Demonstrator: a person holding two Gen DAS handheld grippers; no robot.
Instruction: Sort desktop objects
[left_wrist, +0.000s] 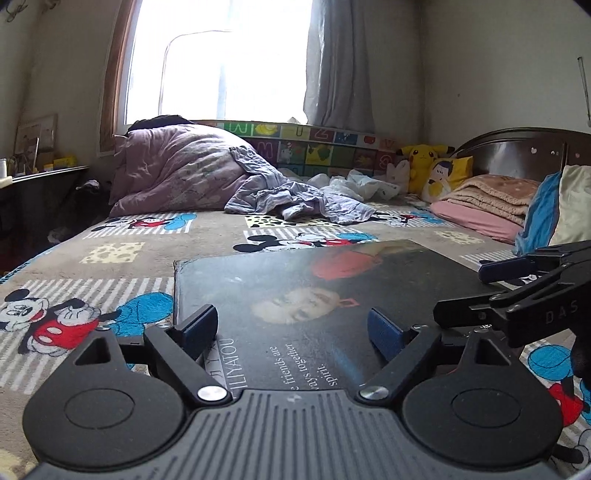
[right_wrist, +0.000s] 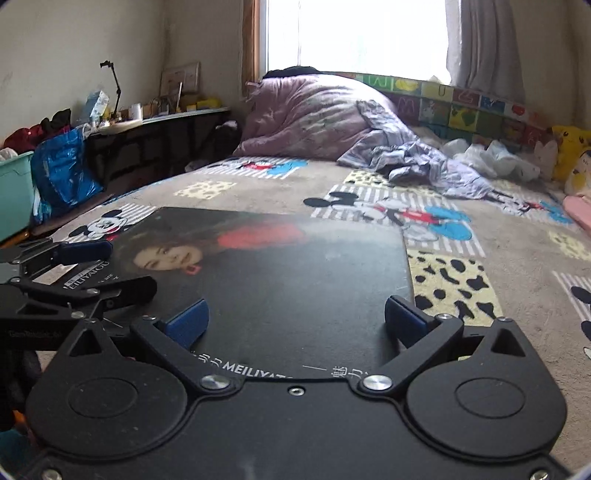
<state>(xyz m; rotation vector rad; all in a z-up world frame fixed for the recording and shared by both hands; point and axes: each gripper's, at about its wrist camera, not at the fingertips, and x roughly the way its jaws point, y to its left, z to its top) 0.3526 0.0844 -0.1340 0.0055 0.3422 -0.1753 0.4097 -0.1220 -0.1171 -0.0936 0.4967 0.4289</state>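
Hovering spread left tool (left_wrist: 293, 326) and right tool (right_wrist: 295, 319), dark magazine (right_wrist: 280, 273), near edge hidden.

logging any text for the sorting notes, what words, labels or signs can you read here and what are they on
"MEILIYATOU" - near edge of the dark photo book, right wrist view
"ILIYATOU" - same cover, cut off by the left claw
"friends are", "ays together", "spirit." - small lines on that cover, partly hidden
"DAS" - side of the right claw, cut off
"U", "Z" - letter mat under the window
Characters beside the book's title: not readable.
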